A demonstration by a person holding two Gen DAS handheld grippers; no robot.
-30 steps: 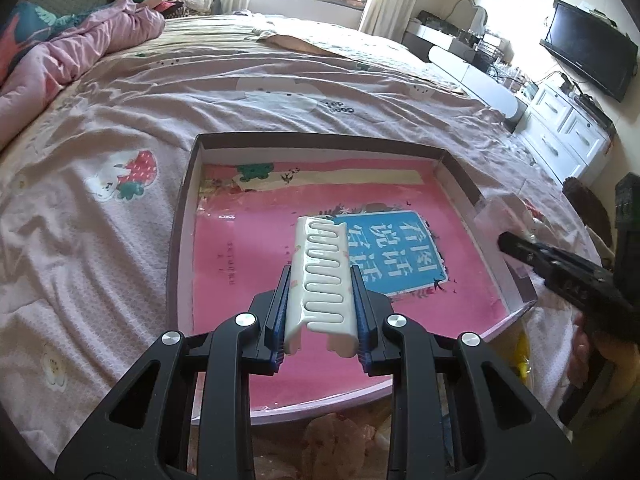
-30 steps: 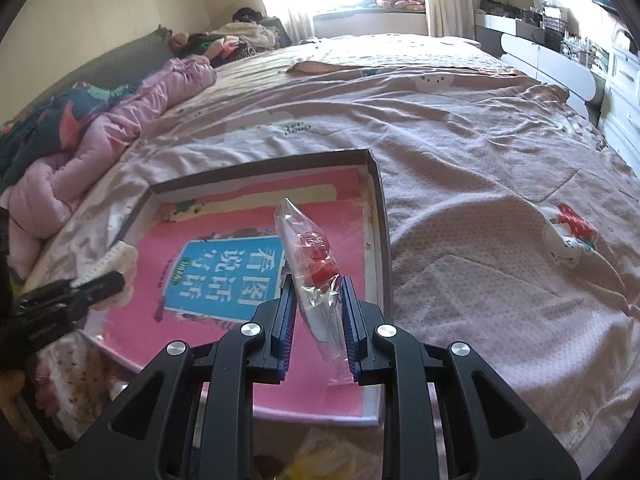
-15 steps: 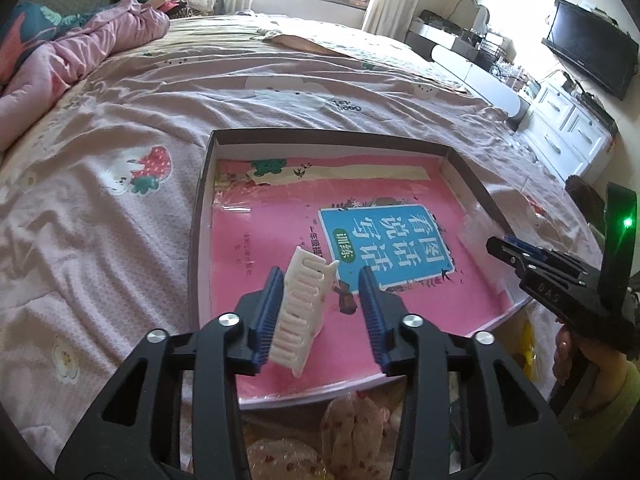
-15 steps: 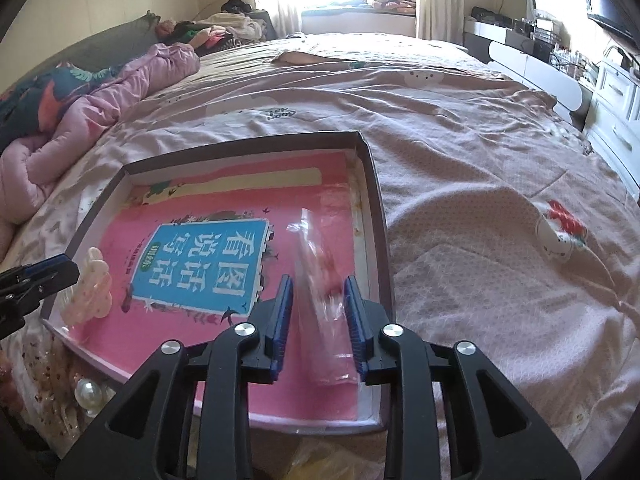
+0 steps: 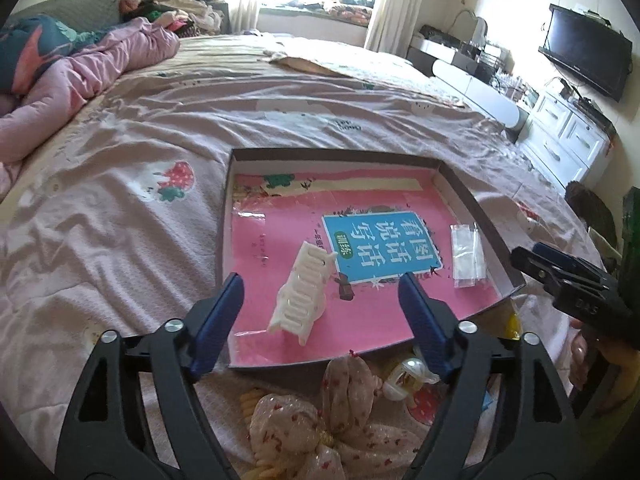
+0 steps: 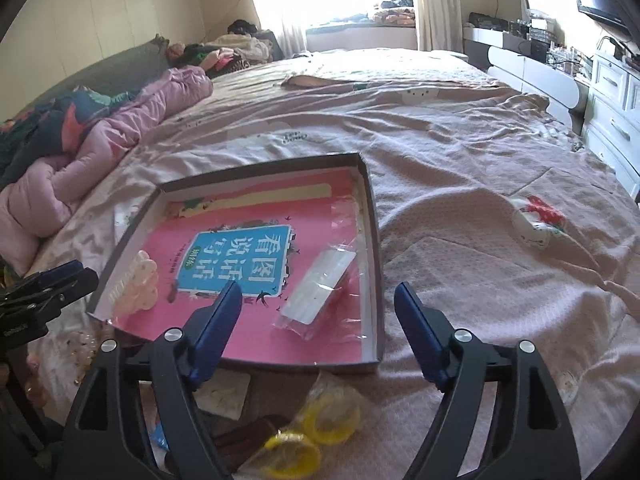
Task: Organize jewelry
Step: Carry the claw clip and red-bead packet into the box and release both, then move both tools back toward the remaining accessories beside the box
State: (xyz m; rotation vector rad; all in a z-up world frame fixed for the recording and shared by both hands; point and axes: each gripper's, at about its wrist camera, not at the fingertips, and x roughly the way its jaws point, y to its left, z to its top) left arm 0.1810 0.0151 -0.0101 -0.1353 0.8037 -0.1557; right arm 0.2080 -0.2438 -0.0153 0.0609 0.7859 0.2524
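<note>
A shallow cardboard tray (image 5: 476, 204) (image 6: 374, 216) with a pink book cover as its floor lies on the bed. A white hair claw clip (image 5: 304, 294) (image 6: 134, 286) rests in the tray's near left part. My left gripper (image 5: 320, 308) hovers over it, jaws opening wide, pads clear of the clip. A clear plastic bag with a white card (image 6: 320, 292) (image 5: 468, 254) lies in the tray's right part. Above it my right gripper (image 6: 318, 310) is opening as well, nothing pressed between its pads.
Before the tray's near edge lie a floral fabric scrunchie (image 5: 320, 420), a pearl hair clip (image 5: 408, 372) and a bag with yellow rings (image 6: 316, 432). A pink quilt (image 5: 80, 80) is bunched at the left. White drawers (image 5: 568, 140) and a television (image 5: 584, 56) stand at the right.
Both grippers opened and drew back a little. The white claw clip dropped from the left one into the tray, and the plastic bag fell from the right one onto the tray floor.
</note>
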